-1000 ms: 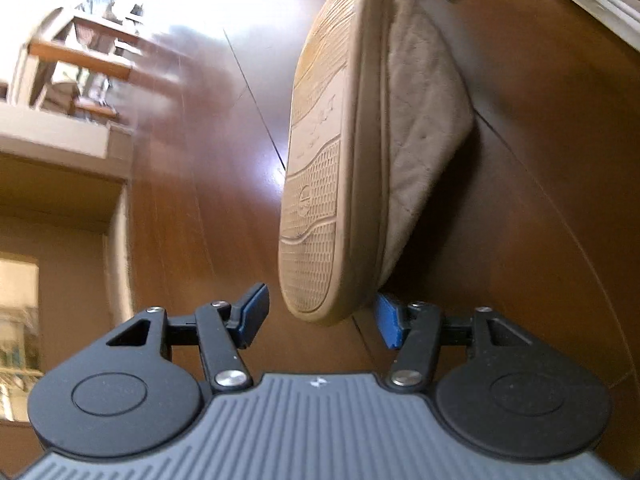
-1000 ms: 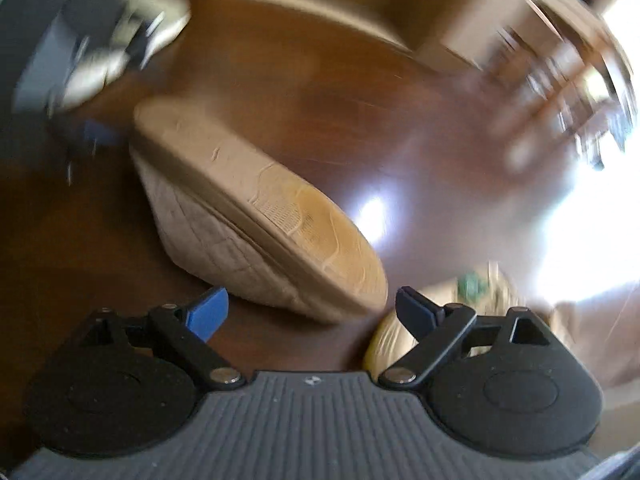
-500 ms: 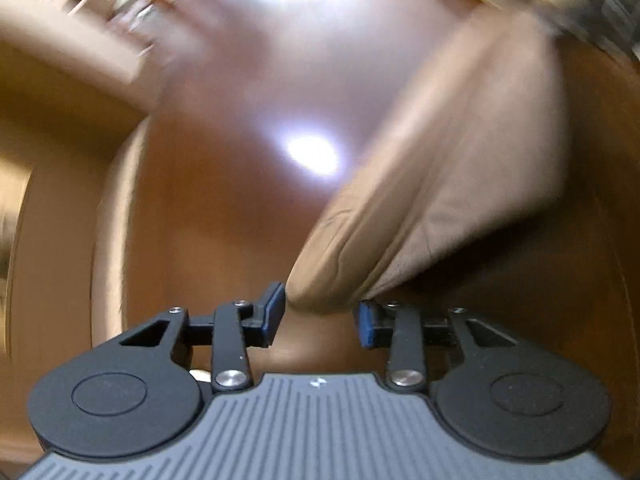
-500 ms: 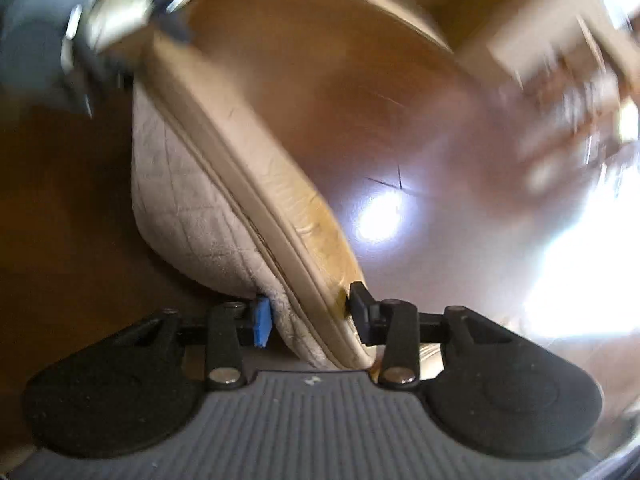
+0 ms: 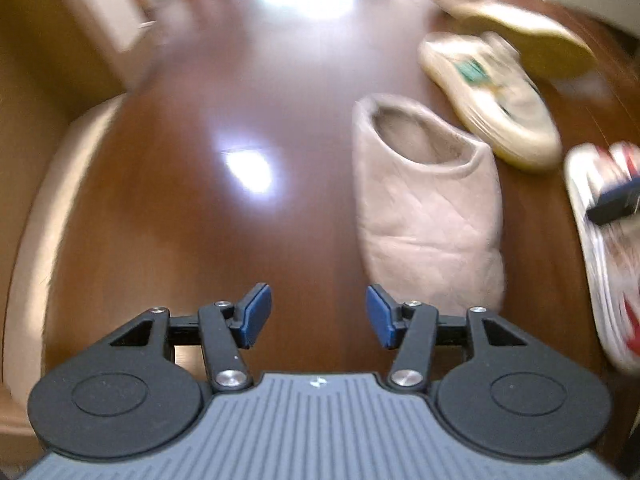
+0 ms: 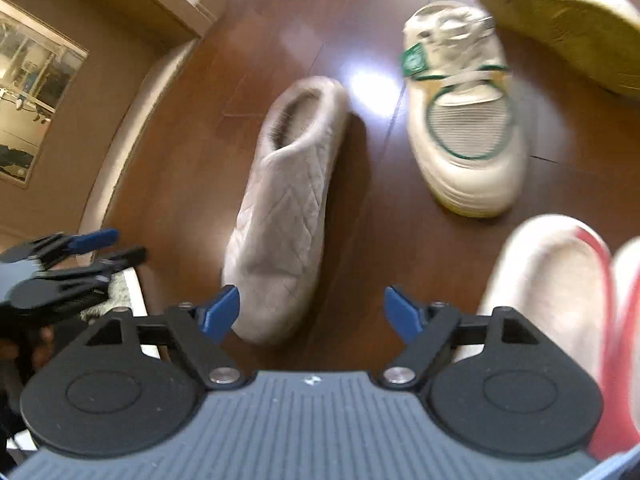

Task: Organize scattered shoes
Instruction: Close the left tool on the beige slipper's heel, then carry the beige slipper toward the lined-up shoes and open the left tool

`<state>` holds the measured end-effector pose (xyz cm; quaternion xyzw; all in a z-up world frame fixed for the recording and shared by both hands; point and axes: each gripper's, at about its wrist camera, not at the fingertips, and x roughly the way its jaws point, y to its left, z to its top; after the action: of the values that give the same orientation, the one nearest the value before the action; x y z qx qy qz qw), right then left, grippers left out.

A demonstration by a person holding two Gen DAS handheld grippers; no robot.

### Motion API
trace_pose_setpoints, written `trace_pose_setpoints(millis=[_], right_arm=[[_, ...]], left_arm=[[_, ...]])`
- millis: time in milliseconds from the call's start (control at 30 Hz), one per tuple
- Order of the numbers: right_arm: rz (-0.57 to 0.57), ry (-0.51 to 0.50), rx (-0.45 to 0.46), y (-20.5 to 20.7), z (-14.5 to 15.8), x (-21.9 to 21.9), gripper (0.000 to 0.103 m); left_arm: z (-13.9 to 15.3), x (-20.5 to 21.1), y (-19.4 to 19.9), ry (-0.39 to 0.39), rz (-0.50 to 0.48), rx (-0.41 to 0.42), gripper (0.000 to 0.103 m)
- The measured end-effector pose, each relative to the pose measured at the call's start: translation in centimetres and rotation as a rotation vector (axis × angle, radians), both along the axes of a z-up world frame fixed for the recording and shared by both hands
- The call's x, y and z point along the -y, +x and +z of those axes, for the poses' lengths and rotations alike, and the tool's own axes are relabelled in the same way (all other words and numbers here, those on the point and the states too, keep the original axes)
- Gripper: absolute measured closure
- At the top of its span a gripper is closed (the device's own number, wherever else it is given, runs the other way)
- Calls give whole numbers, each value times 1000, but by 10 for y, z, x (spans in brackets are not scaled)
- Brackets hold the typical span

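Quilted beige slipper (image 6: 286, 216) upright on wood floor (image 5: 192, 216), sole down; both tools opening, nothing between pads.

**Around the room, apart from the job**

You are looking down on a dark brown wooden floor (image 6: 192, 168), glossy enough to throw back a bright patch of light (image 5: 248, 168). A pale baseboard (image 6: 132, 120) curves along the floor's left edge in both views, under a tan wall (image 6: 80, 12). On that wall, at the far left of your right view, hangs a framed picture (image 6: 32, 96). A blurred white post (image 5: 100, 12) stands at the floor's far left corner in your left view.
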<state>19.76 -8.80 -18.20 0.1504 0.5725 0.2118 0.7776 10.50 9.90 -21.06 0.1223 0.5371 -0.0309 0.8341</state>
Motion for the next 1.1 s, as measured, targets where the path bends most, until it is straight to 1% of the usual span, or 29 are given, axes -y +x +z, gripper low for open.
trace_pose_setpoints(millis=[67, 167, 200, 233, 333, 400, 433, 467, 500, 533, 567, 600, 633, 667, 700, 733, 767, 800, 833, 867, 900, 933, 967, 1033, 1067, 1100], right_arm=[[-36, -58, 42, -15, 7, 19, 21], [-59, -130, 100, -36, 13, 31, 20], [-62, -134, 106, -50, 5, 45, 18], [-71, -156, 129, -58, 7, 46, 18], [-98, -177, 157, -69, 6, 49, 17], [-118, -164, 165, -70, 7, 53, 16], [-131, -155, 173, -68, 5, 53, 16], [-136, -150, 179, -67, 4, 53, 16], [-135, -142, 192, -66, 5, 53, 16], [-133, -135, 204, -65, 5, 54, 16], [-125, -132, 210, -60, 4, 52, 17], [-101, -118, 219, -53, 4, 49, 23], [-78, -106, 212, -46, 1, 47, 32], [-66, -102, 198, -39, -2, 46, 60], [-60, -100, 155, -25, -9, 42, 75], [-72, -86, 111, -12, -16, 40, 75], [-82, -61, 87, -1, -21, 35, 75], [-91, -36, 65, 10, -26, 30, 71], [-96, -13, 49, 21, -30, 22, 61], [-102, 10, 33, 32, -35, 13, 31], [-109, 31, 17, 43, -40, 5, 20], [-129, 43, 7, 51, -47, -6, 20], [-134, 30, -12, 56, -53, -15, 21], [-123, -7, -48, 60, -67, -32, 29], [-109, -29, -66, 61, -75, -40, 46], [-94, -49, -82, 61, -83, -48, 65]], left_arm=[[-10, 18, 5, -4, -54, -31, 46], [-17, 38, 10, -29, -82, -38, 44], [-19, 47, 16, -26, -88, -26, 44], [-21, 55, 23, -16, -91, -7, 43], [-29, 68, 43, 4, -106, 30, 40], [-43, 76, 55, 23, -160, 27, 39], [-49, 78, 58, 38, -176, 26, 45], [-56, 78, 60, 44, -187, 8, 54], [-64, 78, 61, 44, -190, -24, 91], [-68, 77, 59, 40, -172, -47, 103], [-70, 76, 56, 46, -162, -56, 103], [-70, 76, 51, 65, -164, -46, 103], [-71, 74, 45, 82, -164, -36, 103], [-71, 72, 36, 98, -163, -28, 103], [-71, 69, 27, 110, -160, -26, 103], [-70, 66, 20, 117, -155, -30, 103], [-69, 63, 12, 124, -151, -35, 103], [-69, 61, 6, 130, -148, -39, 103], [-69, 60, 2, 136, -149, -41, 103], [-69, 59, -3, 141, -149, -45, 103], [-69, 59, -9, 146, -149, -50, 103], [-69, 60, -12, 150, -150, -55, 103], [-69, 61, -16, 153, -152, -60, 103], [-68, 62, -22, 156, -160, -67, 103], [-69, 63, -25, 158, -163, -70, 103], [-69, 63, -27, 160, -164, -73, 103]])
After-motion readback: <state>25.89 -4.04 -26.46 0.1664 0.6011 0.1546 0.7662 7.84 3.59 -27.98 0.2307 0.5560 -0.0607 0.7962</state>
